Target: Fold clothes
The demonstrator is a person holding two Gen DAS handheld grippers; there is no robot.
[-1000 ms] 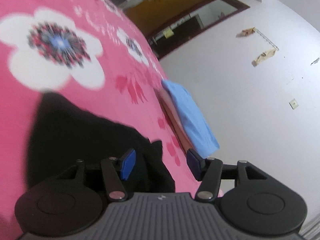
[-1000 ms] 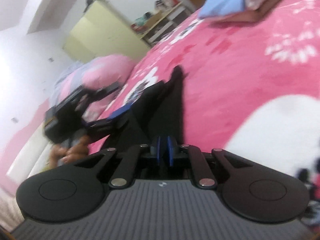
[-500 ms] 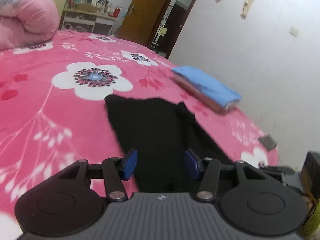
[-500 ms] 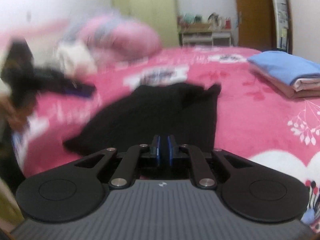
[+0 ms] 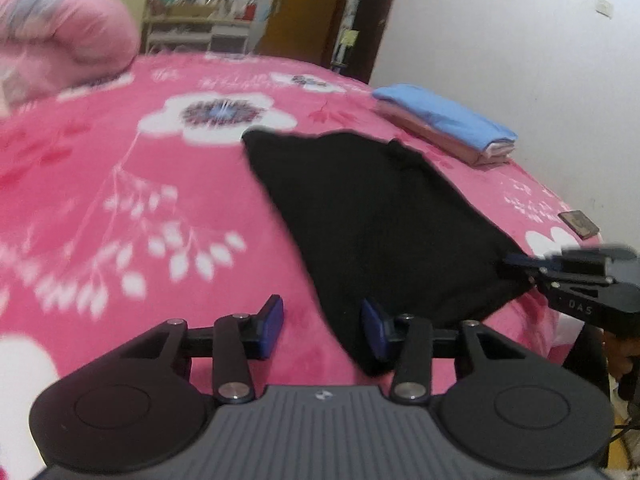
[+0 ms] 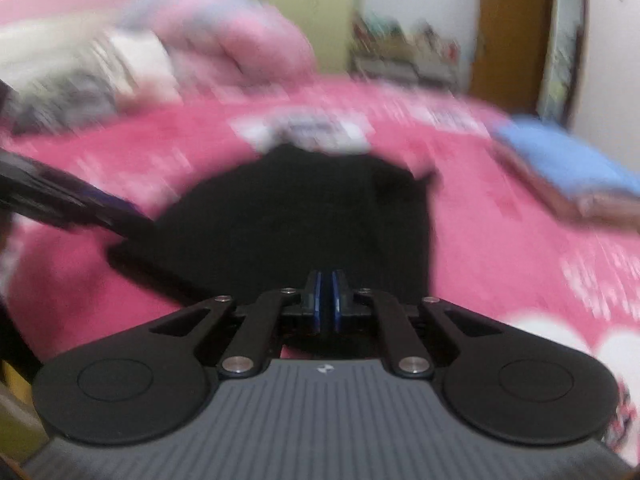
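A black garment [image 5: 372,216] lies spread flat on the pink flowered blanket [image 5: 140,200]. My left gripper [image 5: 324,326] hovers low at the garment's near left corner. Its jaws are closing, the cloth's edge lies between them beside the right pad, and the pads do not press on it. In the left wrist view my right gripper [image 5: 516,259] reaches in from the right and meets the garment's near right corner. In its own blurred view the right gripper [image 6: 325,306] is shut, with the black garment [image 6: 300,216] running up to its pads. The left gripper [image 6: 100,208] shows there as a dark blur.
A folded stack with a blue piece on top [image 5: 444,120] lies at the bed's far right, by the white wall. A rolled pink duvet [image 5: 60,36] sits at the far left. A small dark flat object [image 5: 578,224] lies near the right edge. A shelf [image 5: 200,28] stands behind.
Both wrist views have rolled level. The garment, bunched and lifted before, now lies spread on the blanket. My left jaws have narrowed and moved to the garment's near left corner.
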